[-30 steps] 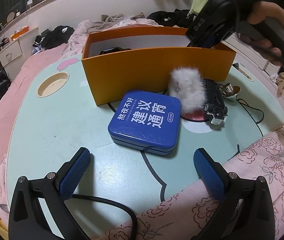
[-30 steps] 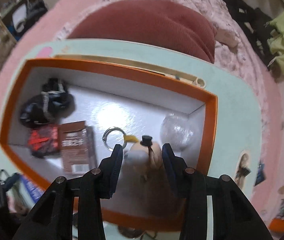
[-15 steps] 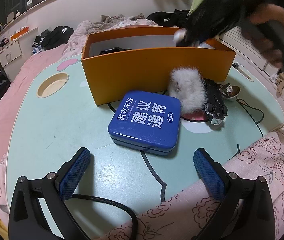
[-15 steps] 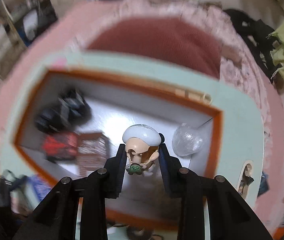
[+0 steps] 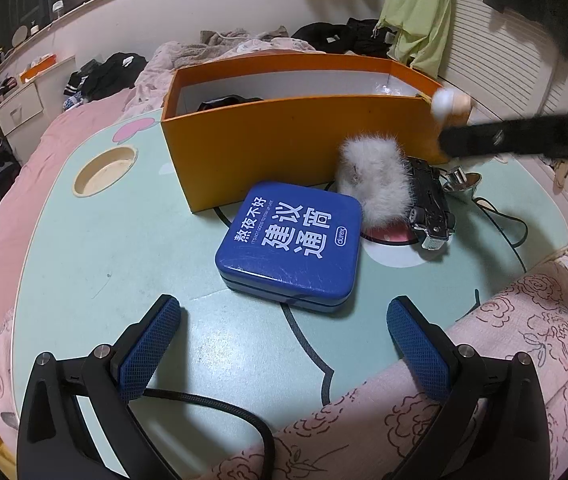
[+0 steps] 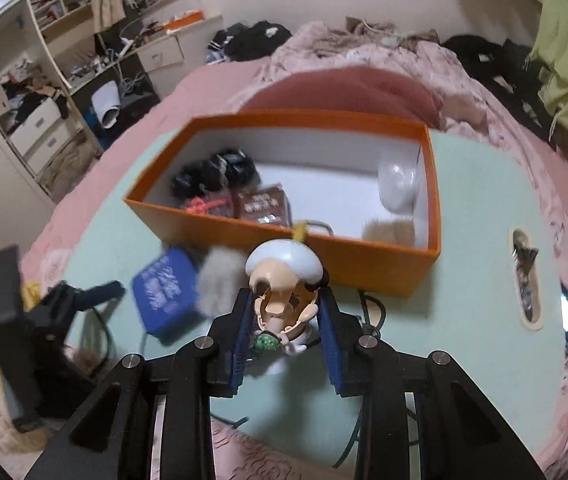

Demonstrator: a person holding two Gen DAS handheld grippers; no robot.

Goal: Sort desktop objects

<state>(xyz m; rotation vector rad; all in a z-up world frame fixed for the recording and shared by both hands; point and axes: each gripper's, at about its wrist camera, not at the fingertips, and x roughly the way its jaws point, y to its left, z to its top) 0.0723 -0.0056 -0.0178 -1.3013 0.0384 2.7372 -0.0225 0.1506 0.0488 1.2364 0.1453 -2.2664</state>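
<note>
The left gripper [image 5: 284, 344] hangs low over the table with its blue pads spread wide and nothing between them; just ahead lies a blue tin [image 5: 292, 248]. The right gripper [image 6: 284, 316] is clamped on a small toy figure [image 6: 282, 280] with a white cap, held in the air near the front wall of the orange box [image 6: 364, 252], which already holds dark odds and ends and a packet. The grip sits on the figure's narrow body, so I judge it could twist or slip out, or clip the box wall. Beside the tin lie a fluffy white pouch [image 5: 376, 176] and a toy car [image 5: 430, 204]. The pale green table [image 5: 104, 248] stands on a bed with pink bedding, in a cluttered bedroom.
</note>
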